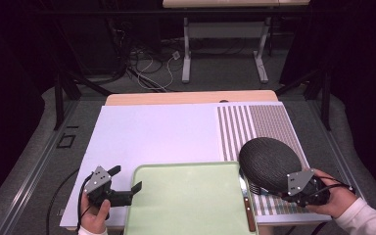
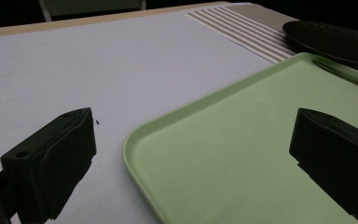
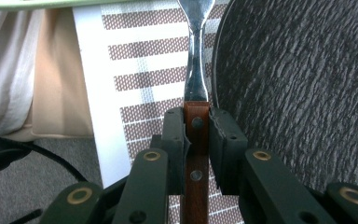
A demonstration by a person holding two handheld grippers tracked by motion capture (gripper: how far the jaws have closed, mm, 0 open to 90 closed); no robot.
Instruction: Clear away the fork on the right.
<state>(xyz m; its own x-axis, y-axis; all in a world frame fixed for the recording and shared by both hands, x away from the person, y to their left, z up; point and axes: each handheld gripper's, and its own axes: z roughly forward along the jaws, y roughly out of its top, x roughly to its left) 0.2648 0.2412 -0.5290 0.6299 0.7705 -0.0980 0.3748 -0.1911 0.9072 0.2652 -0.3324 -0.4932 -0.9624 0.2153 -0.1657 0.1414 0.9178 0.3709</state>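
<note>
Two tools work over the surface. The left tool (image 1: 127, 177) hovers at the near left corner of the one green tray (image 1: 186, 200), its jaws wide apart and gripping nothing, one on each side of the tray's rim. The right tool (image 3: 196, 116) is clamped on the brown wooden handle of a knife (image 3: 196, 84), whose blade points away over the one striped mat (image 1: 254, 127), just beside the one black plate (image 1: 269, 164). From above, a brown-handled knife lies between tray and plate; whether it is the same one I cannot tell.
</note>
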